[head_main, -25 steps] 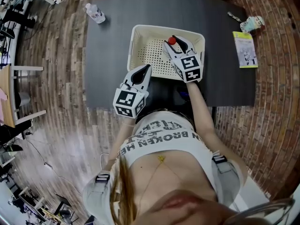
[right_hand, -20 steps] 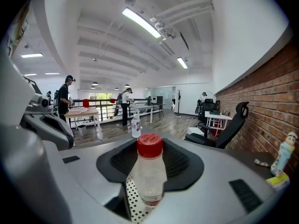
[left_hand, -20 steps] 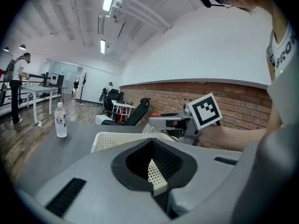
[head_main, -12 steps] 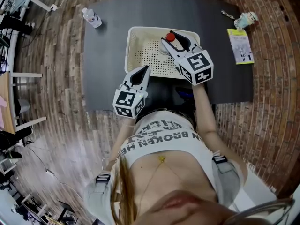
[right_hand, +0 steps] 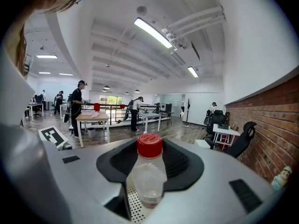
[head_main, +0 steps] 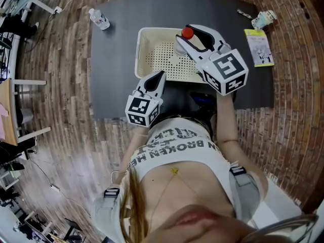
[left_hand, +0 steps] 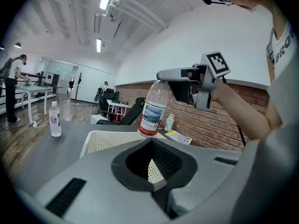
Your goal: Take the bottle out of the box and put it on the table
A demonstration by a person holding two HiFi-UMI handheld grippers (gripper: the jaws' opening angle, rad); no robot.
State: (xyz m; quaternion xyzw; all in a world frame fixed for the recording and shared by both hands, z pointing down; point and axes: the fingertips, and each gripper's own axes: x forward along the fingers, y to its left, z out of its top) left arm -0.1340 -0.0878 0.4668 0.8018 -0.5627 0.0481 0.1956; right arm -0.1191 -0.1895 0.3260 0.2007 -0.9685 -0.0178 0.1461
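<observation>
My right gripper is shut on a clear plastic bottle with a red cap, just below the cap. The bottle hangs upright in the air above the white perforated box. In the left gripper view the bottle hangs from the right gripper, its base level with the box's rim. In the right gripper view the bottle fills the gap between the jaws. My left gripper sits at the box's near edge, its tips together, holding nothing.
The box stands on a dark grey table. A second water bottle stands at the table's far left. A yellow booklet and a small figurine lie at the far right. The table's near edge runs close to the person's body.
My right gripper has risen with the bottle, lifting it out of the box and toward the camera. The left gripper has stayed in place.
</observation>
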